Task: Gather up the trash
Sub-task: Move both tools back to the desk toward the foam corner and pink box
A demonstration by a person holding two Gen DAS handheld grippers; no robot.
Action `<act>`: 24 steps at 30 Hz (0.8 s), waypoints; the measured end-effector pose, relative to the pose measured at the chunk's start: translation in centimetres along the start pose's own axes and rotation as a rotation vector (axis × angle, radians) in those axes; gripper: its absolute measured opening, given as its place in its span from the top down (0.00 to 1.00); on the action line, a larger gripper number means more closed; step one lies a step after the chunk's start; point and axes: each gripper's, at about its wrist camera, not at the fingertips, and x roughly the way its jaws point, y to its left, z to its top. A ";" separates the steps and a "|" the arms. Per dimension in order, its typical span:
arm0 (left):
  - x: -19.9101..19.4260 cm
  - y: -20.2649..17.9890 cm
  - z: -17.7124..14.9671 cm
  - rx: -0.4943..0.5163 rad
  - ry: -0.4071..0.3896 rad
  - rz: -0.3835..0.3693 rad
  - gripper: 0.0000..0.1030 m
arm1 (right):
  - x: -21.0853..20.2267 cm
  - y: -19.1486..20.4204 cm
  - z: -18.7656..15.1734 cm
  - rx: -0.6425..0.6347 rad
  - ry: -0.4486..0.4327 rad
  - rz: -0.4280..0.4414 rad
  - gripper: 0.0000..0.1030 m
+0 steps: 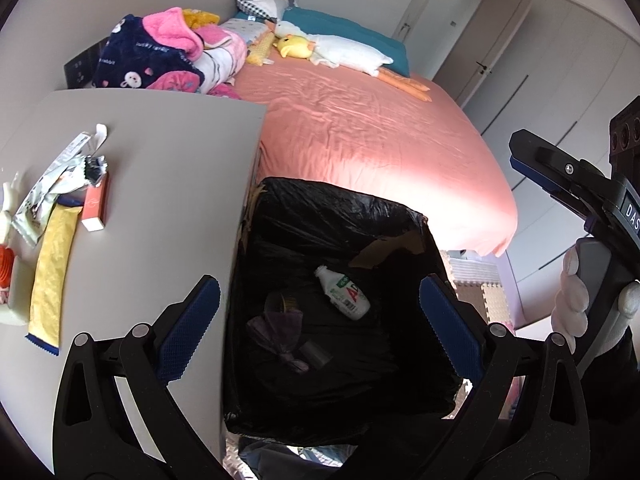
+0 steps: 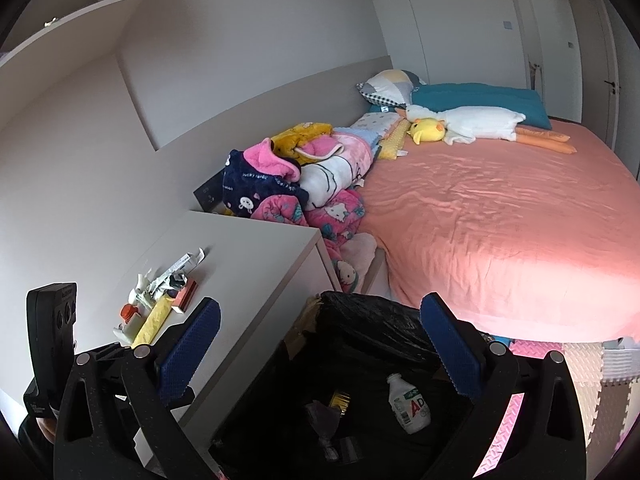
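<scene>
Both your grippers hang wide open over the black-lined bin, with a white bottle already lying inside.

Your left gripper (image 1: pixel 320 320) has its blue fingers spread far apart and holds nothing. Your right gripper (image 2: pixel 320 344) is spread the same way and is empty too. The bin (image 1: pixel 400 380) stands between the grey cabinet (image 1: pixel 160 184) and the pink bed (image 1: pixel 380 140). The white bottle (image 1: pixel 344 292) lies flat on its side at the bottom, with its long way slanting and its neck pointing up toward the bed. Near it sits a crumpled purple wrapper (image 1: pixel 276 332), too dark to tell more. More trash waits on the cabinet: a long yellow packet (image 1: pixel 52 280), a small orange box (image 1: pixel 96 204) and torn wrappers (image 1: pixel 68 168). Things at the cabinet's left edge are cut off.
</scene>
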 end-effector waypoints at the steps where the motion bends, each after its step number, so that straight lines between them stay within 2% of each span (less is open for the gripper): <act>1: -0.2 0.2 -0.1 -0.004 -0.002 0.007 0.06 | 0.2 0.2 0.0 -0.004 0.001 0.009 0.03; 16: -3.3 5.7 -2.3 -0.101 -0.026 0.106 0.06 | 4.7 7.0 -0.4 -0.088 0.073 0.131 0.03; 24: -5.1 8.9 -3.6 -0.173 -0.047 0.148 0.06 | 7.3 11.3 -1.0 -0.173 0.141 0.180 0.03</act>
